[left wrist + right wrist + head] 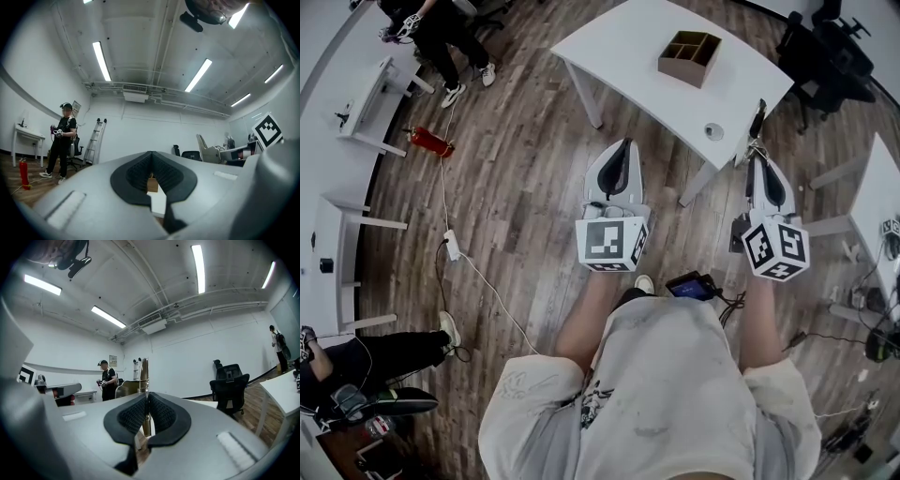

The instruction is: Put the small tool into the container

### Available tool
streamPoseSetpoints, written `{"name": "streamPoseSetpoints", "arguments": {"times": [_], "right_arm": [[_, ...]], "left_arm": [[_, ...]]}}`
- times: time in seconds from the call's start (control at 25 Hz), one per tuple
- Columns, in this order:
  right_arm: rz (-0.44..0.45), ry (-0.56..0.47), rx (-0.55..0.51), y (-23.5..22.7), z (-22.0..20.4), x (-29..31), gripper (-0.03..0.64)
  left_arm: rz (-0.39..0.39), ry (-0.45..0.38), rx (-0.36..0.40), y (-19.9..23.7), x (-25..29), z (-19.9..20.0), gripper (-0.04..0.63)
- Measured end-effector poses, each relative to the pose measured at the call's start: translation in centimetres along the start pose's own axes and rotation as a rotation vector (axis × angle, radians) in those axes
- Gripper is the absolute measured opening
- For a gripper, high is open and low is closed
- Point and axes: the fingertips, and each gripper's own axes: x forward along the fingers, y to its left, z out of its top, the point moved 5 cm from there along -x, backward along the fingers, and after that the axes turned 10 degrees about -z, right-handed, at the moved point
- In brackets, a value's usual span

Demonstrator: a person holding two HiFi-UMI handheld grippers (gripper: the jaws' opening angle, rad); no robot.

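Grey T-shirt [675, 394] of the person fills the bottom of the head view. Both forearms reach forward with one gripper per hand, and the hands are hidden under the marker cubes [612, 242].

Left gripper [625, 143] points toward the white table [619, 47] and is held over the wood floor. In the left gripper view its jaws are closed tip to tip with nothing clamped. A gap stays lower down between the pads [136, 176], and a bit of the container [152, 183] and the table top show through it.

Right gripper [757, 152] is out to the right side, also aimed at the table. Its jaws are clamped on the small tool [757, 120], a dark slender piece sticking out past the tips. In the head view the tool overlaps the table's near right corner. In the right gripper view the small tool [144, 376] stands upright between the pads with a brownish shaft rising above them. Its lower end is buried in the jaws and the type of tool is not readable.

The container is a brown box with dividers and sits on the far part of the table, well apart from both grippers. Its compartments are in shadow, so the contents are hard to make out. A small round object [713, 131] lies on the table near the tool.

A second person [441, 33] in black is cut off at the top left, with a red fire extinguisher [429, 141] on the floor nearby. Dark office chairs [825, 47] are at the top right.
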Motion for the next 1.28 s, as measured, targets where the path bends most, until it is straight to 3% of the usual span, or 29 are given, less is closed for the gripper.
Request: {"name": "streamPoseSetpoints", "arguments": {"times": [0.2, 0.48, 0.6, 1.28], "right_arm": [[-0.024, -0.023, 0.008, 0.4, 0.2, -0.1, 0.008], [-0.124, -0.04, 0.011, -1.7, 2.4, -5.1, 0.008], [-0.165, -0.012, -0.006, -2.8, 3.2, -7.8, 0.008], [-0.153, -0.055, 0.005, -1.7, 2.8, -6.6, 0.008]], "left_arm": [[-0.028, -0.008, 0.004, 0.5, 0.3, 0.1, 0.014], [-0.13, -0.009, -0.02, -3.4, -0.2, 1.5, 0.014], [-0.159, 0.009, -0.065, -5.7, -0.9, 1.6, 0.014], [-0.174, -0.04, -0.042, -4.6, 0.0, 1.6, 0.014]]}}
